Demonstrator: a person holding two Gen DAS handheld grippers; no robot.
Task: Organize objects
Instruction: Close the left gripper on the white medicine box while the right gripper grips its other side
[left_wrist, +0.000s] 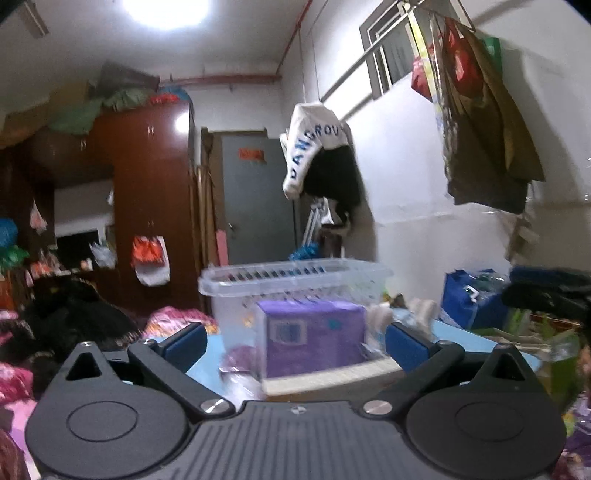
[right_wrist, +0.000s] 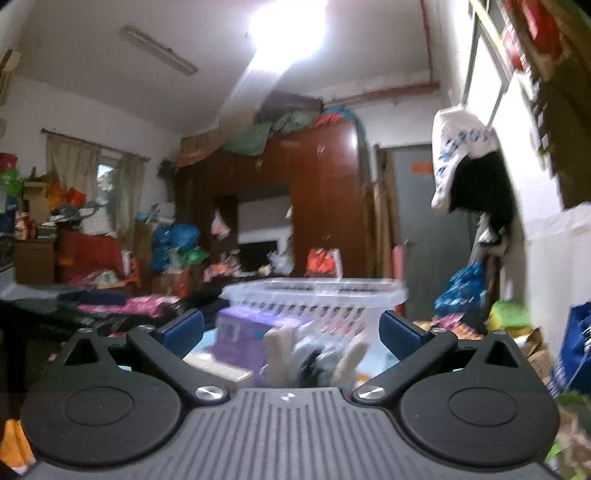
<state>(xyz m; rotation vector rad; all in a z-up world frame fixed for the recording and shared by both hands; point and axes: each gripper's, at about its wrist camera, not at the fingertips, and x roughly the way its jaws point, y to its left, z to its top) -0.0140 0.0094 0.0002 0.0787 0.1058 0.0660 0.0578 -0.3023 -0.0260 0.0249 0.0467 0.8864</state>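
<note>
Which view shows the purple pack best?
The left wrist view: the purple pack sits centred and unobstructed before the clear basket. In the right wrist view the pack is blurrier, off to the left and partly hidden by a plush toy.

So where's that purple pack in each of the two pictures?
Left wrist view: the purple pack sits low in the centre, in front of the clear basket, between the open tongs.
Right wrist view: the purple pack is left of centre, in front of the basket's left end.
Shared landmark: the basket; also the white bag hanging by the wall.
</note>
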